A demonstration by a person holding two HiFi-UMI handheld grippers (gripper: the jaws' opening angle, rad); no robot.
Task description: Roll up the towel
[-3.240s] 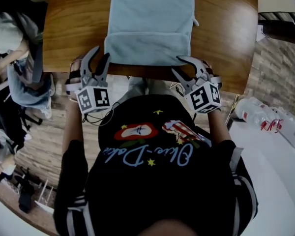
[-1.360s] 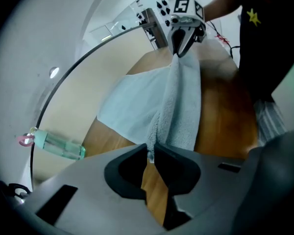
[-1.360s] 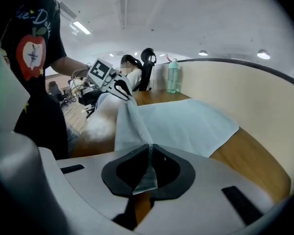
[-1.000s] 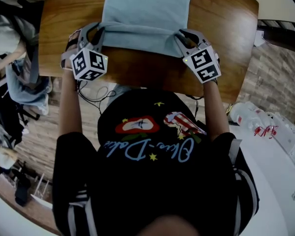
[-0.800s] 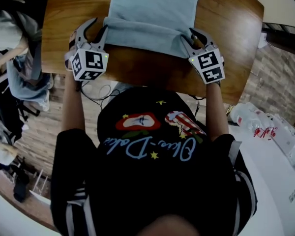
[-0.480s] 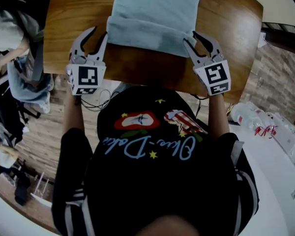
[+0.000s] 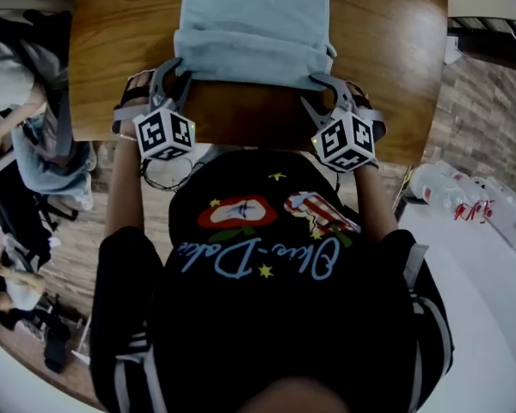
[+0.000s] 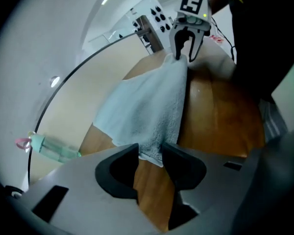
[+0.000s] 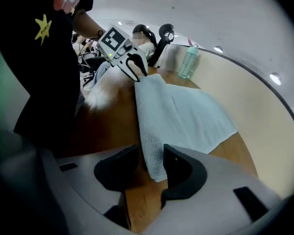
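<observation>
**Now back astride the roll, unclamped**

Moments ago I let go and drew back. Both tools have now returned to the towel [image 7: 254, 24]. Its rolled edge sits between the tips of my left gripper [image 8: 149, 152] and right gripper [image 9: 151, 155], with the flat cloth beyond. The left jaws stand wide and the right jaws are opening, neither pinching. I judge another turn is due.

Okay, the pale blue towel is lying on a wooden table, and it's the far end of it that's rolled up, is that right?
Not quite. The head view shows the rolled end is the near one, closest to the person; the far part lies flat. The rest holds: the towel is pale blue and lies on a wooden table.
</observation>
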